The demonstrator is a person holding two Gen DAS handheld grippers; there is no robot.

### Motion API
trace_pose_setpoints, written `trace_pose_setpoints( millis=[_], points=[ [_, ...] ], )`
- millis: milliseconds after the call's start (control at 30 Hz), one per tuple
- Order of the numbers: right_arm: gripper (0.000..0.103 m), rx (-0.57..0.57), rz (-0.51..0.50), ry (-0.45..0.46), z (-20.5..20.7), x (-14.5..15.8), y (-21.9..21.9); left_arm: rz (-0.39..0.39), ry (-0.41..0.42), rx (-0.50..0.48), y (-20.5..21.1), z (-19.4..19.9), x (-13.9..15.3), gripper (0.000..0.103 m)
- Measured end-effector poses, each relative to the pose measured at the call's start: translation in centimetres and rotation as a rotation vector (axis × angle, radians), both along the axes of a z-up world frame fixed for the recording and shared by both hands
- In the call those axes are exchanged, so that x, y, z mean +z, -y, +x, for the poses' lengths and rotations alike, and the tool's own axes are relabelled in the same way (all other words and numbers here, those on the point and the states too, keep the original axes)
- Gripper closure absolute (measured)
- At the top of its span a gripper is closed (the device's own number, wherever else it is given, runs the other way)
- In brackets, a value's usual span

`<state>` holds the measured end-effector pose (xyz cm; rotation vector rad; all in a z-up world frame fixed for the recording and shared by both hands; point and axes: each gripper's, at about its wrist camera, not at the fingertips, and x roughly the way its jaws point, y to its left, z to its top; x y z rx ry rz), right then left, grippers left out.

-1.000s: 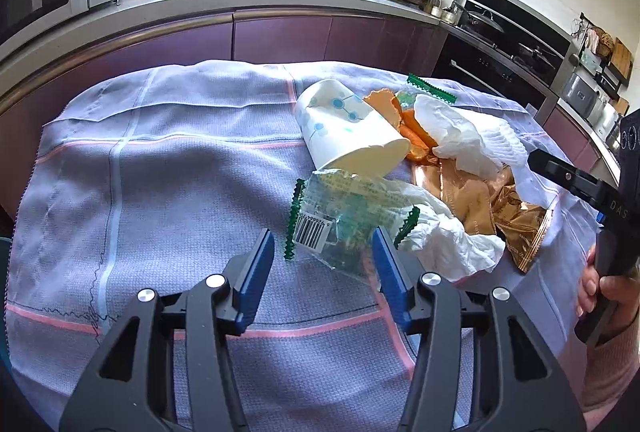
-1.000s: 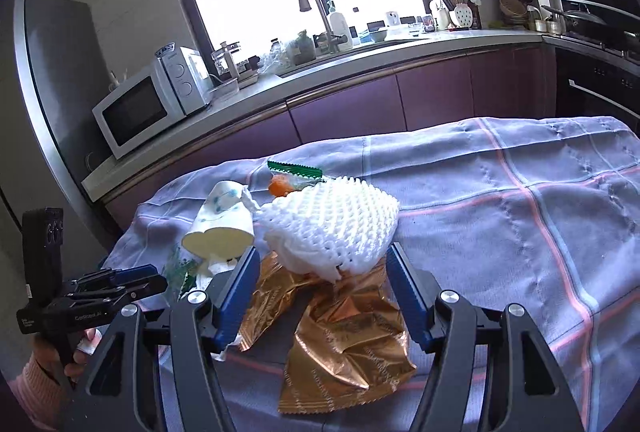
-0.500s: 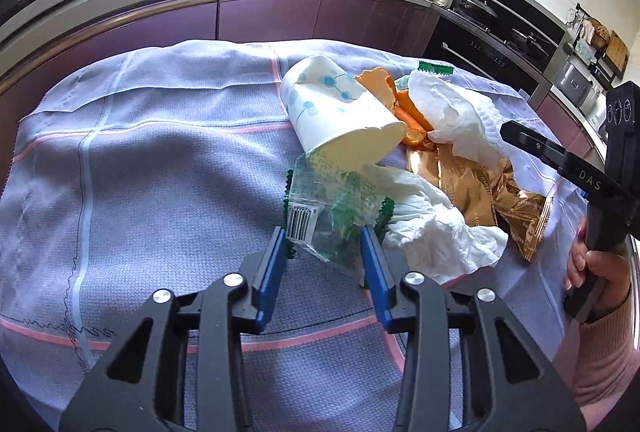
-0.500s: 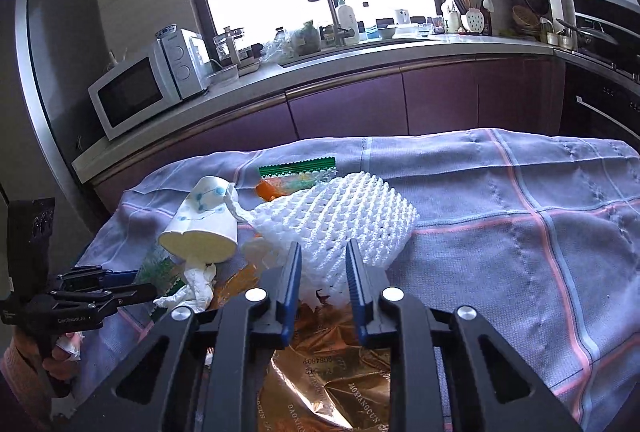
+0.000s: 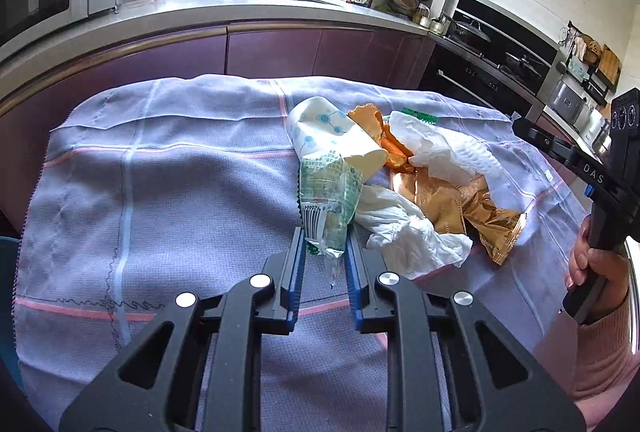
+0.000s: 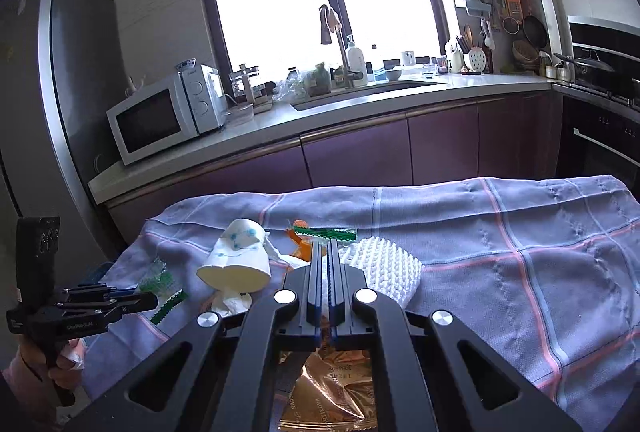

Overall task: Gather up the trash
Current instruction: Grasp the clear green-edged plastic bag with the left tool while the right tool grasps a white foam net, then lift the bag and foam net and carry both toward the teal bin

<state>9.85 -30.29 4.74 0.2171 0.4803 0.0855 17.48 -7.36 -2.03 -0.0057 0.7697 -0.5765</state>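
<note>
While both hands work the pile at once, the left gripper (image 5: 325,260) has just been closing and now pinches the near end of a clear green-printed wrapper (image 5: 328,203), its barcode end caught between the blue pads; taking it by that loose tail lets the wrapper peel away without dragging the paper cup (image 5: 332,139) lying on its side just behind it at twelve o'clock. The right gripper (image 6: 325,252) has its tongs pressed fully together. Its jaws have just been closing on the white foam fruit net (image 6: 384,268), which sticks out at three o'clock of the tips; a thin edge of it is probably nipped between them, though the fingers hide the contact.

Everything to be collected sits in one heap on the lilac checked cloth (image 5: 160,191). In the left view, crumpled white tissue (image 5: 404,232) lies at two o'clock of the tips and a gold foil packet (image 5: 472,207) beyond it. Orange peel (image 5: 384,139) and a second green-edged wrapper (image 6: 324,232) sit behind the cup. No bin can be seen.

Each gripper slopes downward toward the cloth, the left more steeply. The right hand (image 5: 596,264), in a pink sleeve, holds its handle upright at the left view's three o'clock edge; the left hand (image 6: 60,360) shows at eight o'clock of the right view.
</note>
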Motion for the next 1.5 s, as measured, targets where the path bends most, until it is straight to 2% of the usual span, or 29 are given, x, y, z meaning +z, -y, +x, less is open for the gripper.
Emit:
trace_pose_setpoints(
  millis=[100,167,200,233,367,467,500,533,633,833,900,967,1033,1067,1200,1333,1367,1433,1500],
  points=[
    [0.1,-0.005,-0.034,-0.021,0.2,0.2,-0.6,-0.02,0.018,0.009,-1.6,-0.7,0.8,0.084],
    [0.083,-0.003,-0.022,-0.053,0.8,-0.6,-0.4,-0.023,0.03,0.019,-2.6,-1.1,1.1,0.084],
    [0.069,-0.015,-0.042,-0.077,1.2,-1.1,-0.5,-0.027,0.029,0.022,-3.1,-1.2,1.2,0.084],
    [0.065,-0.037,-0.067,-0.088,1.5,-1.6,-0.5,-0.028,0.028,0.029,-3.5,-1.2,1.2,0.084],
    [0.062,-0.053,-0.097,-0.173,2.8,-4.0,-0.3,-0.037,0.011,0.049,-5.1,-1.3,0.9,0.084],
    [0.063,-0.059,-0.112,-0.191,3.3,-4.9,-0.3,-0.036,-0.001,0.061,-5.8,-1.3,0.5,0.084],
    [0.07,-0.06,-0.107,-0.192,3.3,-5.0,-0.1,-0.034,-0.003,0.064,-5.9,-1.3,0.4,0.084],
    [0.082,-0.063,-0.104,-0.186,3.3,-4.9,0.0,-0.035,-0.004,0.066,-6.1,-1.3,0.3,0.084],
    [0.095,-0.08,-0.105,-0.173,3.2,-4.7,0.3,-0.034,-0.006,0.069,-6.3,-1.4,0.1,0.084],
    [0.097,-0.101,-0.094,-0.153,2.6,-4.2,1.0,-0.038,-0.015,0.086,-6.9,-1.6,-0.2,0.084],
    [0.096,-0.103,-0.058,-0.149,2.3,-4.1,1.5,-0.037,-0.015,0.093,-7.2,-1.6,-0.2,0.084],
    [0.087,-0.111,0.005,-0.154,2.2,-4.4,2.5,-0.039,-0.019,0.096,-7.3,-1.6,-0.3,0.084],
    [0.051,-0.138,0.076,-0.168,2.1,-4.8,3.8,-0.038,-0.02,0.098,-7.4,-1.5,-0.3,0.084],
    [0.047,-0.142,0.121,-0.17,2.0,-5.1,4.4,-0.039,-0.021,0.098,-7.4,-1.5,-0.4,0.084],
    [0.047,-0.15,0.261,-0.21,2.5,-6.3,6.8,-0.035,-0.024,0.095,-7.3,-1.5,-0.5,0.084],
    [0.048,-0.135,0.343,-0.237,3.6,-7.2,7.9,-0.036,-0.026,0.097,-7.1,-1.3,-0.5,0.084],
    [0.052,-0.125,0.362,-0.237,3.8,-7.4,8.0,-0.036,-0.026,0.097,-7.1,-1.3,-0.5,0.084],
    [0.077,-0.103,0.383,-0.233,4.1,-7.5,8.1,-0.034,-0.028,0.098,-7.1,-1.3,-0.5,0.084],
    [0.087,-0.097,0.392,-0.211,3.9,-7.4,8.0,-0.033,-0.028,0.1,-7.2,-1.3,-0.5,0.084]
  ],
)
